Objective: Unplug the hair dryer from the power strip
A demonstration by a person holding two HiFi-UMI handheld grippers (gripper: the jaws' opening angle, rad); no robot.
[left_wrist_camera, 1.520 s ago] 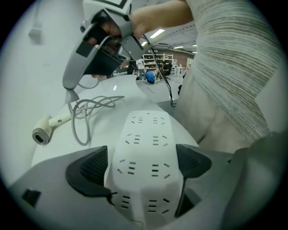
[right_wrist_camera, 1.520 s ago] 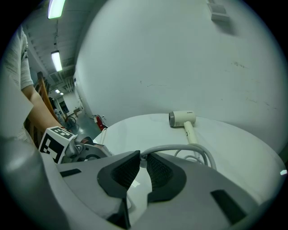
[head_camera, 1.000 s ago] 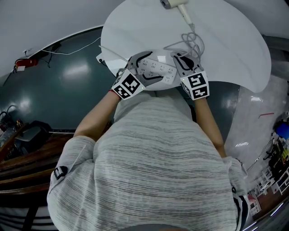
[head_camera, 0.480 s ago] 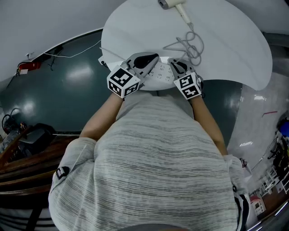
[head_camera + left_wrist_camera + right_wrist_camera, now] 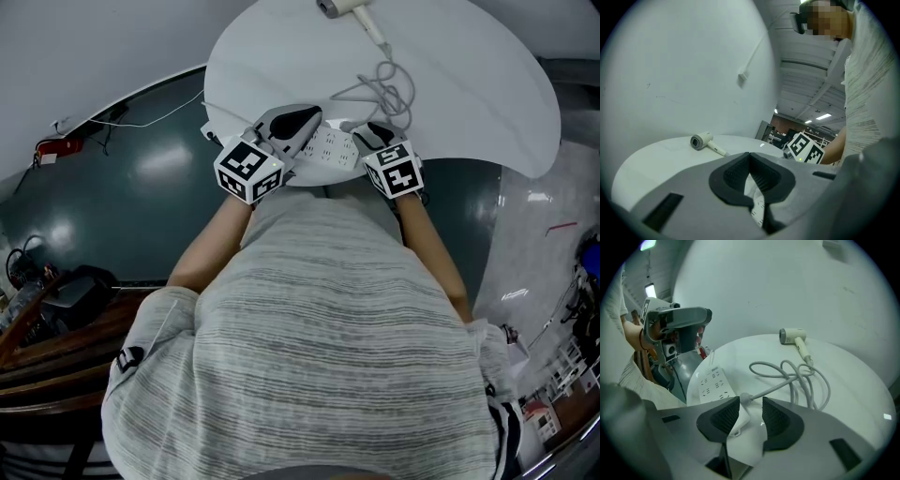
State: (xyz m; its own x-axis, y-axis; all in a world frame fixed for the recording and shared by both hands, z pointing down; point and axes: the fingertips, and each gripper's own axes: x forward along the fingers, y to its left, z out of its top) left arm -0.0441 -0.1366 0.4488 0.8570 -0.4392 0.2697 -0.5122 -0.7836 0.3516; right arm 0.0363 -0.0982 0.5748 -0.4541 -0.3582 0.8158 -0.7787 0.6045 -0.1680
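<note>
since the plug (image 5: 742,399) sits at the near end of the power strip (image 5: 712,383), with its cord (image 5: 797,376) looping off to the hair dryer (image 5: 792,336) at the far side of the table (image 5: 862,394), the pull belongs on the plug body, not on the cord. the right gripper (image 5: 750,403) has its pads apart, one on each side of the plug and not yet touching it. i'd judge it should ease forward until the pads flank the body squarely, close firmly, then draw straight out along the pins without twisting. the left gripper (image 5: 750,157) has its pads drawn in on the strip, a white sliver of it showing between them. that hold needs to be firm so the strip doesn't lift or slide with the pull.

the plug's pins and its socket are covered by the right pads, so how deep it is seated is unclear. how much of the strip the left pads really bite is hard to read, since the tips seem to meet beyond it. in the head view the person's torso covers the near table edge, and the dryer is cut by the frame's top.
</note>
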